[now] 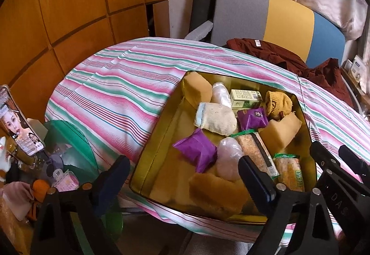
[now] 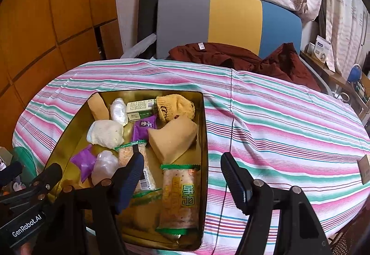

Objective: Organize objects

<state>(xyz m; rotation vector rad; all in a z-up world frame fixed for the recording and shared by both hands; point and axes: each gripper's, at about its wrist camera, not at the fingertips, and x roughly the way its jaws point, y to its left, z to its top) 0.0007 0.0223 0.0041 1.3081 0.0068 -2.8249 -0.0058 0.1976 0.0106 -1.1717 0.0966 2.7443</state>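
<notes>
An open gold tin (image 1: pixel 161 130) (image 2: pixel 204 139) sits on the striped tablecloth. It holds tan sponges (image 1: pixel 279 132) (image 2: pixel 175 137), purple packets (image 1: pixel 196 153), a white rolled sock (image 2: pixel 106 132), a yellow knit sock (image 1: pixel 277 100), a small green-and-white box (image 2: pixel 138 109) and green-ended snack packets (image 2: pixel 178 197). My left gripper (image 1: pixel 185 178) hovers over the tin's near left part, jaws wide and gripping nothing. My right gripper (image 2: pixel 182 176) hangs open above the tin's right side, with the snack packet lying below it untouched.
Striped cloth (image 2: pixel 277 130) covers the oval table. Behind it stands a grey, yellow and blue chair (image 2: pixel 231 21) with a maroon garment (image 2: pixel 231 56) draped over it. A phone (image 1: pixel 20 130) and clutter sit on a green glass side table (image 1: pixel 69 139) to the left. Wood panelling (image 1: pixel 69 0) lines the left wall.
</notes>
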